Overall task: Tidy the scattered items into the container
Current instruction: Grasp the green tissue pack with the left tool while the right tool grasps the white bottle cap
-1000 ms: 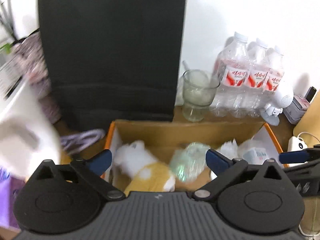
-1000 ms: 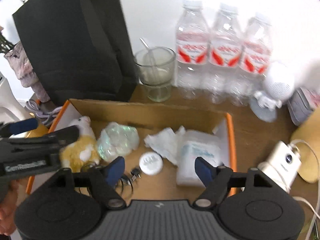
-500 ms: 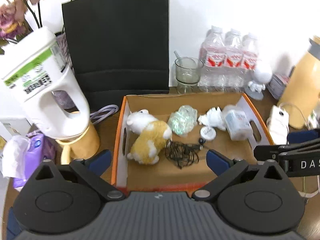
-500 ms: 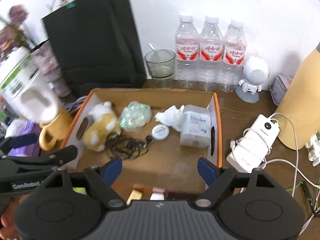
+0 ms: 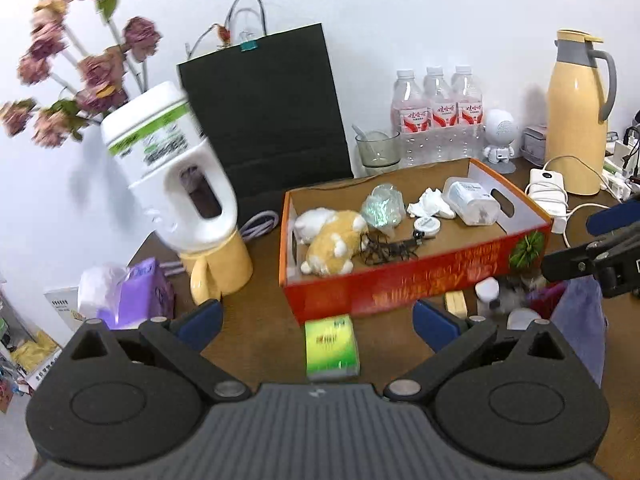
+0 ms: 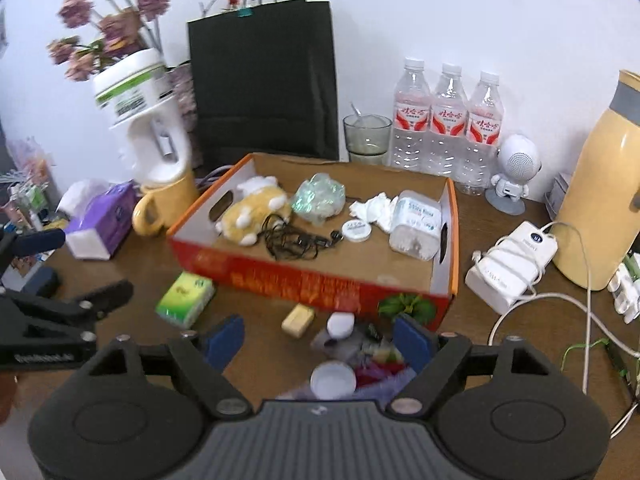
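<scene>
1. An orange cardboard box [image 6: 451,236] is seen at the centre of the right wrist view, standing on a brown table [image 6: 472,320].
2. Inside the box, a yellow and white plush toy [image 6: 252,210] is laid at the left, with a tangle of black earphones [image 6: 292,240] just beside it.
3. A crumpled iridescent wrapper [image 6: 318,198], a small white round lid [image 6: 356,231], a crumpled tissue [image 6: 374,210] and a clear plastic tub [image 6: 416,228] are spread across the box's middle and right.
4. In front of the box, a green tissue pack [image 6: 185,299] is found at lower left, well apart from a small tan block [image 6: 298,319] near the lower centre.
5. A blurred heap of small things [image 6: 352,354], with white round caps among them, is seen at the bottom centre.
6. The right gripper [image 6: 318,344] is shown with its blue pads apart and closing; the heap lies between them, but nothing is seen pressed.
7. The left gripper [image 5: 318,322] is held with jaws wide and empty, the green pack seen between its fingers on the table.
</scene>
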Motion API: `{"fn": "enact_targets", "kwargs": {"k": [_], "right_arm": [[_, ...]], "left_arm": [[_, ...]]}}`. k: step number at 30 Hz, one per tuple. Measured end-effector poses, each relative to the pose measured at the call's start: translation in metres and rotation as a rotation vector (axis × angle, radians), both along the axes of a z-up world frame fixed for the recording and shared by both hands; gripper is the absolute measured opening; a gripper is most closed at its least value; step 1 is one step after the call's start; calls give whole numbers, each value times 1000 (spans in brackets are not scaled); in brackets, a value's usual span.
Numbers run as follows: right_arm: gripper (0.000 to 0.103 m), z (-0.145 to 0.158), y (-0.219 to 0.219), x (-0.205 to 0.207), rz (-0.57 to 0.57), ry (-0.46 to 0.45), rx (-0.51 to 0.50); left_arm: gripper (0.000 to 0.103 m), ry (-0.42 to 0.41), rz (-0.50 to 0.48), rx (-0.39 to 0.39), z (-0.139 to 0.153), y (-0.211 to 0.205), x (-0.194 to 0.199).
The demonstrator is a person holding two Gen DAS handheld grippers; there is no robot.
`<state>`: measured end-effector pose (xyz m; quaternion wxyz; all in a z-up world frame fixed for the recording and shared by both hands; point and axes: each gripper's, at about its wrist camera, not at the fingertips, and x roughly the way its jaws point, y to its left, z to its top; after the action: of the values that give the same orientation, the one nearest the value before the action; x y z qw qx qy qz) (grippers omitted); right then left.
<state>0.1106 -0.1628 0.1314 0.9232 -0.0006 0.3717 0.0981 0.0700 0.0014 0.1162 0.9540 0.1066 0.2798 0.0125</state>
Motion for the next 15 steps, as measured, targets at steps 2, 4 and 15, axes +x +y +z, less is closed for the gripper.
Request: {"fn": "enact_targets", "kwargs": {"k": [2, 4, 15], "right_arm": [[61, -19, -2, -12, -2, -16, 6], [57, -36, -7, -23, -26, -33, 14], [55, -81, -53, -56, -156, -134, 80]], "left_arm": [[103, 0, 19, -19, -14, 2, -11], [103, -1, 3, -65, -29, 1, -23], [103, 13, -146, -82, -86, -36, -20]]}}
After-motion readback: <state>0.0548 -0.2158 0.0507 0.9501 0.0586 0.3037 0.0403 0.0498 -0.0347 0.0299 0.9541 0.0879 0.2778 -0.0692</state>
